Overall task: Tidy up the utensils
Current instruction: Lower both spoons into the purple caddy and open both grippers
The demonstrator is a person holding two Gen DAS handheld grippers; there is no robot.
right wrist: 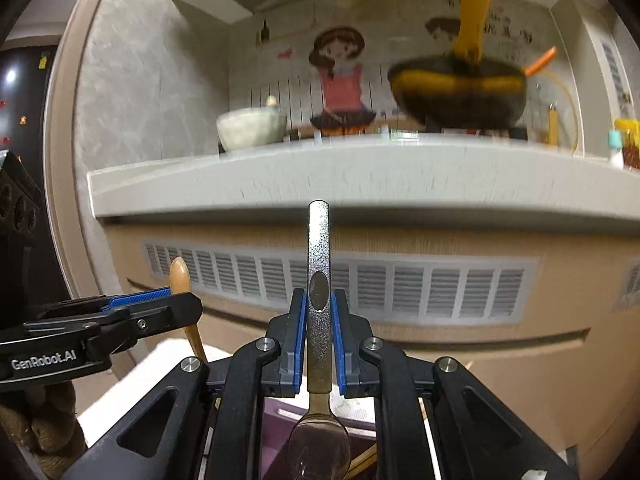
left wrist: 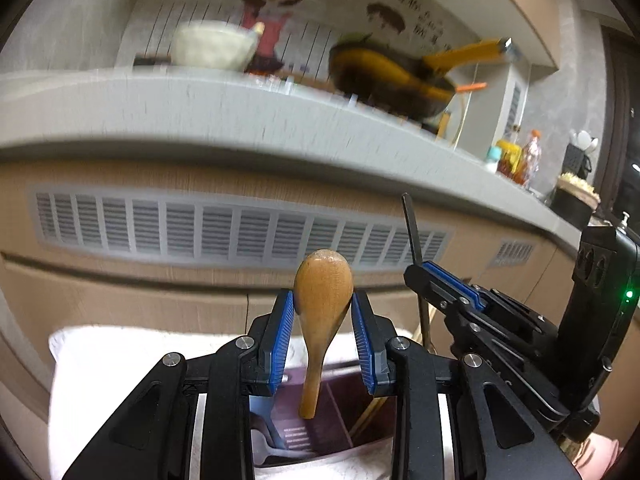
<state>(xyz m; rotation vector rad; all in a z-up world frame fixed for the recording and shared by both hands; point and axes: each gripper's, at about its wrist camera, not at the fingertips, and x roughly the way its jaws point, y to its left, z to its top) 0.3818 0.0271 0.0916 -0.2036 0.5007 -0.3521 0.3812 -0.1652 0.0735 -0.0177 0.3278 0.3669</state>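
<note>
Left tongs: my left gripper (left wrist: 323, 304) was clenched on a wooden spoon (left wrist: 322, 312); the blue pads pressed the bowl from either side, bowl uppermost and handle hanging down between the arms; in the right wrist view the same gripper (right wrist: 176, 300) came in from the left edge with the spoon (right wrist: 181, 276) poking up past its fingers.

Right tongs: my right gripper (right wrist: 319, 312) was clamped on a metal spoon (right wrist: 319, 320); the pads held the flat speckled handle, which stood upright past the fingertips, while the bowl hung below near the camera; in the left wrist view that gripper (left wrist: 424, 276) sat just to the right of mine, the handle (left wrist: 412, 228) showing edge-on as a thin dark strip.

Where the utensils were: both were off any surface, carried in the air in front of the cabinet (left wrist: 240, 236) with its louvred vent, below the grey counter (right wrist: 360, 176).

Below the tongs: a white towel (left wrist: 100, 364) lay beneath, and on it a purple box (left wrist: 340, 412) holding what looked like more utensils; I could not tell which.

On the counter: a pale bowl (right wrist: 252, 128) at left, a dark-and-yellow pan (right wrist: 460, 92) at right; both were blurred.

Step in hand: I judged this to be the carry, one spoon in each gripper, neither yet put down.

Next move: I saw no holder or tray I could be sure of; the move would call for finding each spoon's place, keeping both grips firm, and tilting the hanging ends clear of the counter edge.
</note>
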